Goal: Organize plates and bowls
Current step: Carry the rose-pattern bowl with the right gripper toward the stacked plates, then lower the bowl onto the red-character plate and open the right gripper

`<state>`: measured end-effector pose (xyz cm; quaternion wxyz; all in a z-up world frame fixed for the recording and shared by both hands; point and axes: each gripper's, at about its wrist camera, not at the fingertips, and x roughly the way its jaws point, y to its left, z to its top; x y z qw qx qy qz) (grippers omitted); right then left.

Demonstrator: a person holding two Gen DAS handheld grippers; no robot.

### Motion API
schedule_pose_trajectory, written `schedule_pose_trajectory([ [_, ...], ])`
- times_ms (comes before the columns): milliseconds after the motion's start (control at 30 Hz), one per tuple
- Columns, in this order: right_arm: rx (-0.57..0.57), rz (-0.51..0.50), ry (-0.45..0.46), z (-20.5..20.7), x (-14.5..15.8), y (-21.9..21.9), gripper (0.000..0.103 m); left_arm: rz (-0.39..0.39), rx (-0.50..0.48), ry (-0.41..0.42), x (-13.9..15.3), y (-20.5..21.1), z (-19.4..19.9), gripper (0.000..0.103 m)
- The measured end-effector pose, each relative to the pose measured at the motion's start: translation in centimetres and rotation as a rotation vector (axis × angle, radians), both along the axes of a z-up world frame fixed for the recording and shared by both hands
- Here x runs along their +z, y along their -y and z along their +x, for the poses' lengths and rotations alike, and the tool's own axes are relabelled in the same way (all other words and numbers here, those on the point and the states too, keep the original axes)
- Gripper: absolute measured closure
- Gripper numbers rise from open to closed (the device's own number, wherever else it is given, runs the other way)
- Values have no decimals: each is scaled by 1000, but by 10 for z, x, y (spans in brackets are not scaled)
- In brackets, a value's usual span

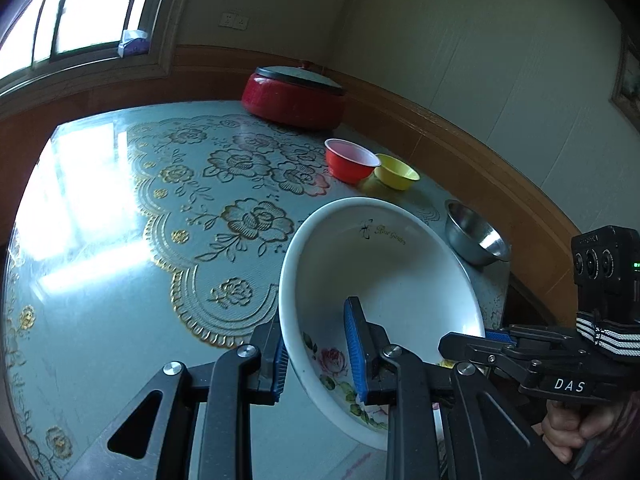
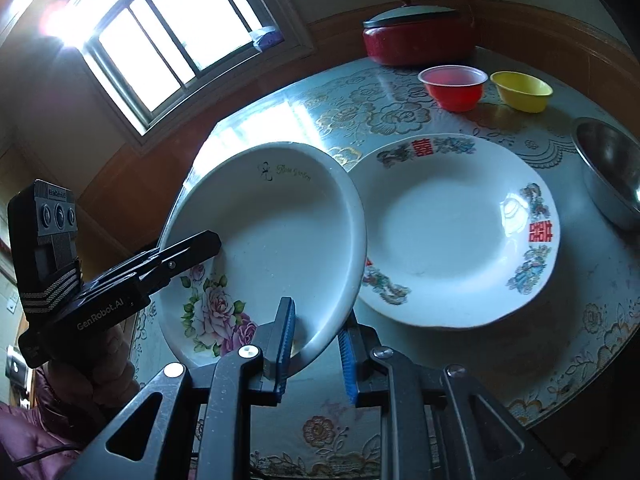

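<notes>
While both grippers are clamping opposite rims of the rose plate (image 2: 276, 216), left gripper (image 1: 316, 356) and right gripper (image 2: 316, 344) are holding it tilted above the table (image 1: 120, 240), overlapping the red-patterned plate (image 2: 460, 232). Uneven pulling risks it slipping and chipping that plate.

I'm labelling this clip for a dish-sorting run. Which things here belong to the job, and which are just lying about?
Job:
rose plate, clamped by left gripper and right gripper
red-character plate
red bowl
yellow bowl
steel bowl

Lying about:
red lidded pot
purple packet on sill
</notes>
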<state>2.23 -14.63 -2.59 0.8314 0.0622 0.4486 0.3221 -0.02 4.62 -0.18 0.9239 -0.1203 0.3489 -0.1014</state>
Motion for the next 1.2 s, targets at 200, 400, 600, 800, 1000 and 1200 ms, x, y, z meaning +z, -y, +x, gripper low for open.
schedule_pose_trajectory([
  [200, -102, 4, -20, 21, 3, 30, 83, 22, -72, -12, 5, 33, 41, 77],
  [400, -168, -20, -63, 50, -7, 50, 83, 65, -113, -51, -3, 60, 80, 77],
  [600, -194, -34, -97, 73, -18, 64, 83, 100, -130, -78, -13, 80, 107, 77],
  [800, -197, -68, -105, 85, -25, 69, 83, 184, -105, -140, -28, 91, 121, 75],
  [1000, -181, -132, -63, 87, -23, 62, 83, 175, -62, -161, -33, 82, 126, 75],
  [1200, -132, -294, 35, 80, -17, 44, 76, 173, -91, -136, -28, 90, 116, 75],
])
